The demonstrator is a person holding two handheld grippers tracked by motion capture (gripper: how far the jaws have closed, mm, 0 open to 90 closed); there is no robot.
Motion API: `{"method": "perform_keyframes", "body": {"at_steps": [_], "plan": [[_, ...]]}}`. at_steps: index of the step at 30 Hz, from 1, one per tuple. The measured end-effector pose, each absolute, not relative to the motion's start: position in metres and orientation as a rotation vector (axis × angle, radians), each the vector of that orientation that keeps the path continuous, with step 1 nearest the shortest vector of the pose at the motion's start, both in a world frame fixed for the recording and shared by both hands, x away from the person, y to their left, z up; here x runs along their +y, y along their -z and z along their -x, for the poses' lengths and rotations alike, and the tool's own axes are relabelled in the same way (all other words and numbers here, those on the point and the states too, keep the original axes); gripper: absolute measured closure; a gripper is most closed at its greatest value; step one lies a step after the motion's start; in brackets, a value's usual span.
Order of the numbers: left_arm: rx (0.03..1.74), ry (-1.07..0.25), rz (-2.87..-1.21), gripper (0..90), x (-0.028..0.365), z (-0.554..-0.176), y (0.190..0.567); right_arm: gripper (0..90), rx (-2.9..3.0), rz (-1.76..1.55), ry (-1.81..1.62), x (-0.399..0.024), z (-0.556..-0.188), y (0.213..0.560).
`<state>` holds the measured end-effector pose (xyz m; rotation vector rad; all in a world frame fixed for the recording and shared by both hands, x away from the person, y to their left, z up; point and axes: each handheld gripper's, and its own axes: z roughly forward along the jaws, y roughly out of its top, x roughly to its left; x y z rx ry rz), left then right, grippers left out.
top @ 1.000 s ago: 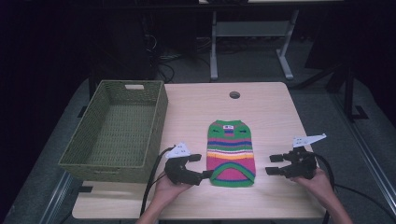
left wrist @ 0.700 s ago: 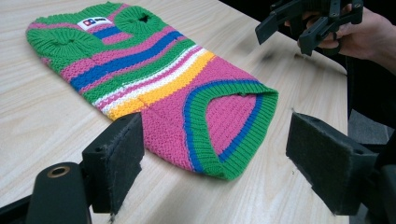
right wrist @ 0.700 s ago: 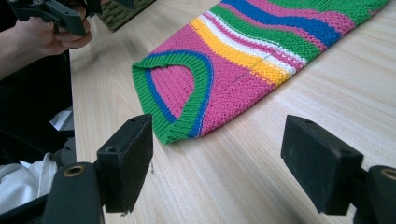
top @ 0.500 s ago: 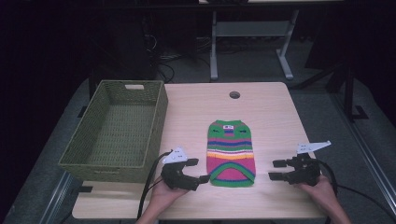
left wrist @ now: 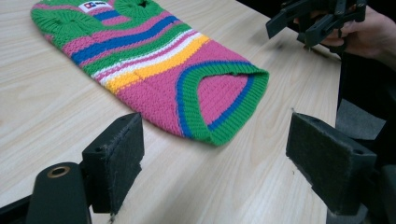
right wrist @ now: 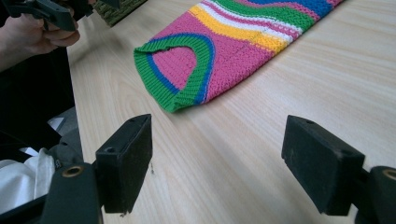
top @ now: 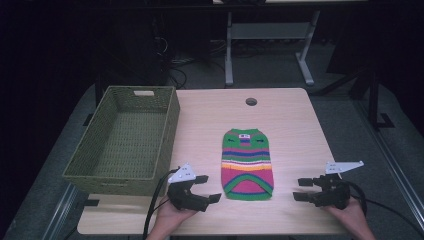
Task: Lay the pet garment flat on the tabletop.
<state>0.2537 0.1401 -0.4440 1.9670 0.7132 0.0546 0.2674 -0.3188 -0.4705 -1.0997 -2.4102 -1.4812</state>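
Sweater (top: 247, 164) flat mid-frame on the bench (top: 295, 120), left gripper (top: 204, 188) and right gripper (top: 303, 189) flanking its hem, both wide and empty, so looks like approach, next pinching the bottom corners.

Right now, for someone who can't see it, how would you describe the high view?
A small striped knitted sweater lies flat on a wooden table, with an open left gripper and an open right gripper held low at either side of its near end, touching nothing. A green woven basket stands empty at the left.
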Motion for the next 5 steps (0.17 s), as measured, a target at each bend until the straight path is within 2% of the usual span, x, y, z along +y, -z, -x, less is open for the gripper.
{"method": "perform_keyframes", "body": {"at_steps": [5], "plan": [[0.719, -0.087, -1.954, 18.9, 0.1485, -0.2487, 0.4426, 23.5, -2.409, 1.124, 1.496, -0.3269, -0.2544, 0.4748]]}}
